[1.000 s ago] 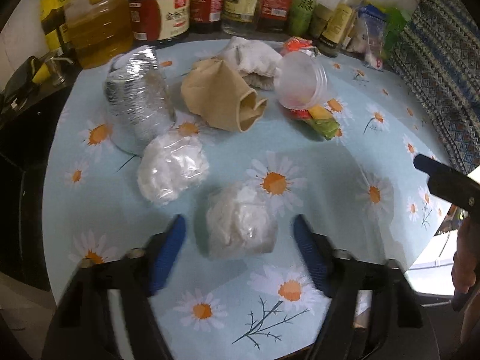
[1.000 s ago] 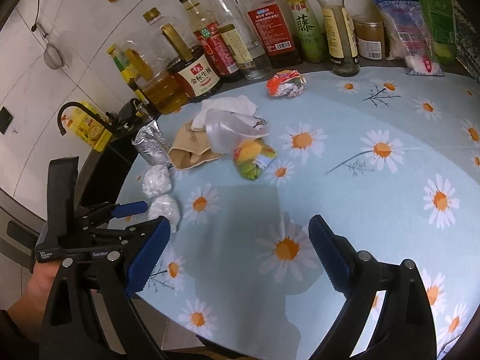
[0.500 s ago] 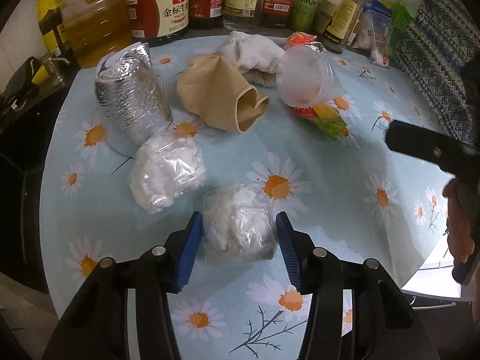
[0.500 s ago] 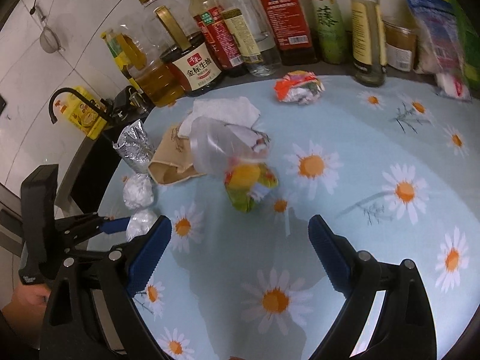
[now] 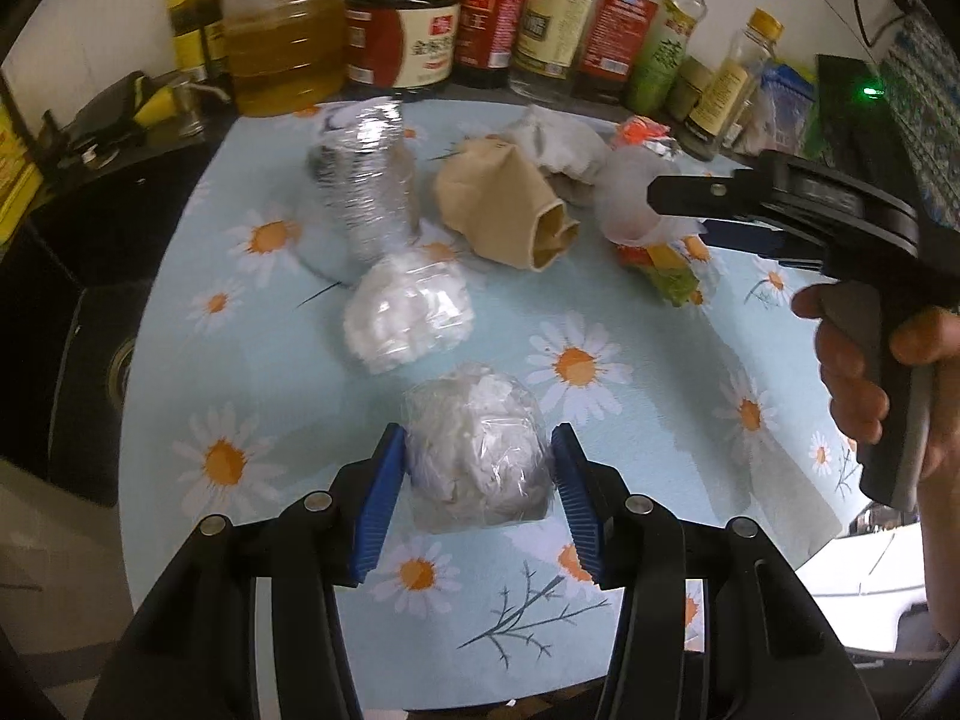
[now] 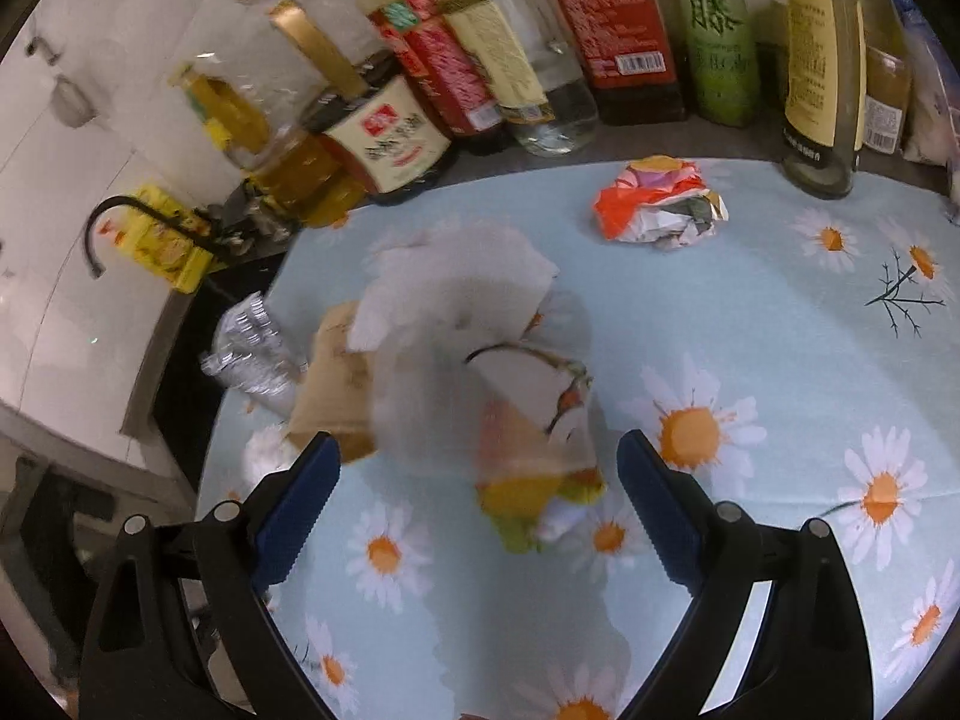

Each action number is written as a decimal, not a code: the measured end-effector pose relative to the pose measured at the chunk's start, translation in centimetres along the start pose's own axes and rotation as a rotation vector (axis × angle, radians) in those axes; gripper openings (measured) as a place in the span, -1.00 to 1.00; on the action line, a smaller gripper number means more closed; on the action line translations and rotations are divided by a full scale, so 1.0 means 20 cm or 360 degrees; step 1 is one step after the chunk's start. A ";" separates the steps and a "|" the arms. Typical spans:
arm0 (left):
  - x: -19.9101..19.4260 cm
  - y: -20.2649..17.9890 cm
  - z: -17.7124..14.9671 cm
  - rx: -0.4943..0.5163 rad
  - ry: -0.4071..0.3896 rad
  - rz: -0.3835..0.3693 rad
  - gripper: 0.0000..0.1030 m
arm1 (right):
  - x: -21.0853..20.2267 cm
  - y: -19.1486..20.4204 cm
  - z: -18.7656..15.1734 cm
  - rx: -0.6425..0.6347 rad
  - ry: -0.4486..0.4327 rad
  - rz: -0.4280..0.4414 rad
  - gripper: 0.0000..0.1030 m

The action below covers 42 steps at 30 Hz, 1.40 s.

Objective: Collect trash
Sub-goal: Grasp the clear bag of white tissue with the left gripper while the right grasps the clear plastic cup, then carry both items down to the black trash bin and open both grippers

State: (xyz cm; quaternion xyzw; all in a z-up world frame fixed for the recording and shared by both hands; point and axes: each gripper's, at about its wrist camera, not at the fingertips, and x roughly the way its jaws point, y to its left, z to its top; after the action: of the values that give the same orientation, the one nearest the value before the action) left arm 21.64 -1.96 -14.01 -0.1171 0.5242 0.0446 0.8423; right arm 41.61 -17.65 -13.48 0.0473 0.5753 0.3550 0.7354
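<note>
Now left claw (image 5: 477,480) clamping plastic wad (image 5: 477,450), mid-table (image 5: 660,420)

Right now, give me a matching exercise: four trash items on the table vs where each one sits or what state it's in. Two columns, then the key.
Items
1. nearest white wad
2. foil wrapper
3. red-orange wrapper
4. clear plastic cup

States
A. far edge of the cloth, by the bottles
B. between the open right tool's fingers, not gripped
C. clamped in the left tool
D. crumpled silver, left side of the pile, free

Pairs: 1-C, 2-D, 3-A, 4-B
</note>
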 end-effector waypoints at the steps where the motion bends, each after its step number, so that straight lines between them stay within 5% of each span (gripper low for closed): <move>1: 0.00 0.01 -0.01 -0.0017 0.0005 0.0013 -0.07 | 0.02 0.00 0.01 -0.0003 0.0003 -0.0007 0.79; 5: -0.01 0.05 -0.05 -0.0073 0.0012 0.0047 -0.07 | 0.09 -0.01 0.04 0.0050 0.0036 -0.0022 0.73; 7: -0.02 0.06 -0.06 -0.0092 0.0012 0.0061 -0.07 | 0.11 -0.02 0.05 0.0059 0.0065 -0.0013 0.40; 22: -0.10 0.06 -0.13 -0.0028 -0.0039 -0.0017 -0.07 | -0.11 0.09 -0.06 0.0047 -0.0078 -0.0016 0.39; 42: -0.27 0.24 -0.46 0.0240 -0.0019 -0.0220 -0.07 | -0.34 0.53 -0.82 0.0186 -0.0136 -0.0014 0.39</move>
State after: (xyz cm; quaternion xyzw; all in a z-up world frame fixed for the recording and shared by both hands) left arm 10.25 0.66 -13.74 -0.0889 0.5119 -0.0525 0.8528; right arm 21.68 -19.35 -8.38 0.1027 0.5634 0.3153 0.7567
